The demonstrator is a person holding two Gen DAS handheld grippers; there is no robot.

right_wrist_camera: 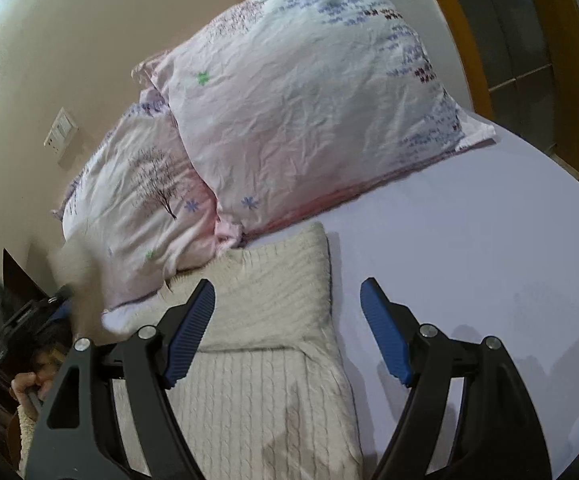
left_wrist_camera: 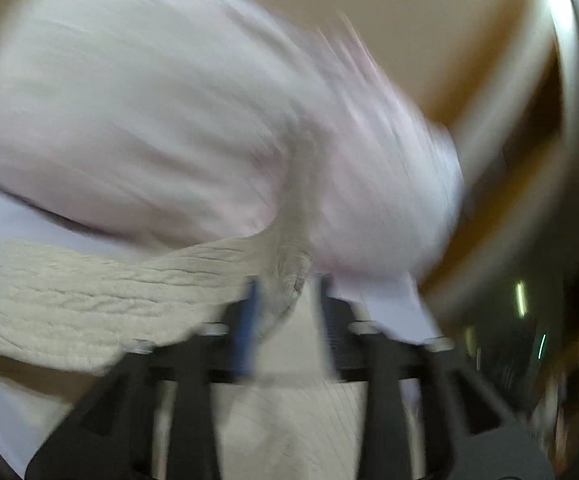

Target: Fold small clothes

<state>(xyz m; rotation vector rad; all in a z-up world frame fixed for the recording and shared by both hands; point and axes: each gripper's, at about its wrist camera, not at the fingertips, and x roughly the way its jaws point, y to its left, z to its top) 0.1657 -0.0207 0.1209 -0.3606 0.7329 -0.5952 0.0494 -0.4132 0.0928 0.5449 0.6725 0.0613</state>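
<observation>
A cream cable-knit sweater [right_wrist_camera: 257, 344] lies on the lavender bed sheet [right_wrist_camera: 469, 248], its upper part folded over in a band near the pillows. My right gripper [right_wrist_camera: 287, 300] is open and empty, hovering just above the sweater's right edge. My left gripper [left_wrist_camera: 285, 292] is shut on a bunched fold of the same sweater [left_wrist_camera: 89, 300] and holds it lifted off the bed; that view is blurred by motion. The left gripper also shows at the far left of the right wrist view [right_wrist_camera: 55, 308].
Two pink patterned pillows [right_wrist_camera: 289, 112] lie against the wall just beyond the sweater. A wooden door frame [right_wrist_camera: 561, 60] stands at the right. A wall switch plate [right_wrist_camera: 60, 131] is on the left wall.
</observation>
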